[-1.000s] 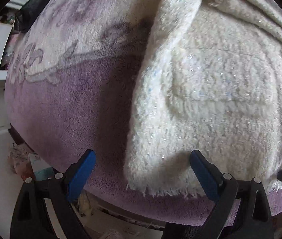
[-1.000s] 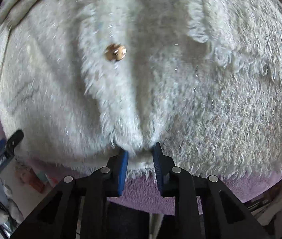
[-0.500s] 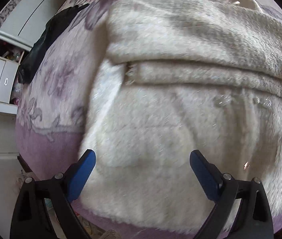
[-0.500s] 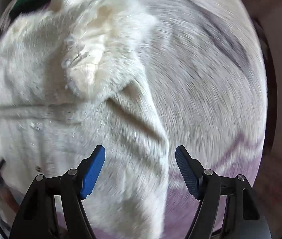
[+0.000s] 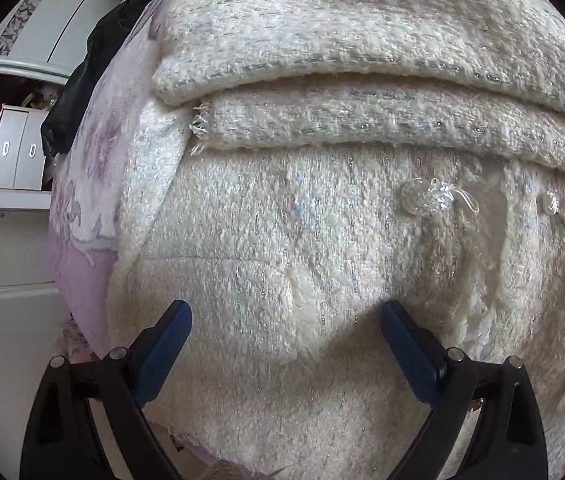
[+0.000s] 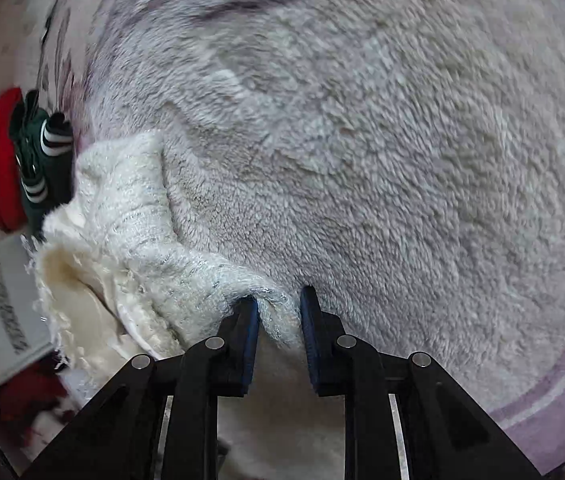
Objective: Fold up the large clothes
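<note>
Right gripper (image 6: 278, 312) let go half a second ago, swung to the cream tweed jacket's (image 5: 322, 240) sleeve edge (image 6: 274, 312); jaws are closing on a fabric bunch there, so next fold starts. Left gripper (image 5: 286, 328) stays spread wide, empty, now over the jacket front. Jacket lies on the fleecy lilac blanket (image 6: 402, 160): nubby, glittery weave, frayed fringe, clear plastic buttons (image 5: 422, 200).

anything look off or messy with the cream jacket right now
Mostly tidy: the cream jacket lies with a sleeve folded flat across it. Its frayed hem looks like trim, not damage. The right gripper is closing on a bunched fold of fabric, so that corner is rumpled.
</note>
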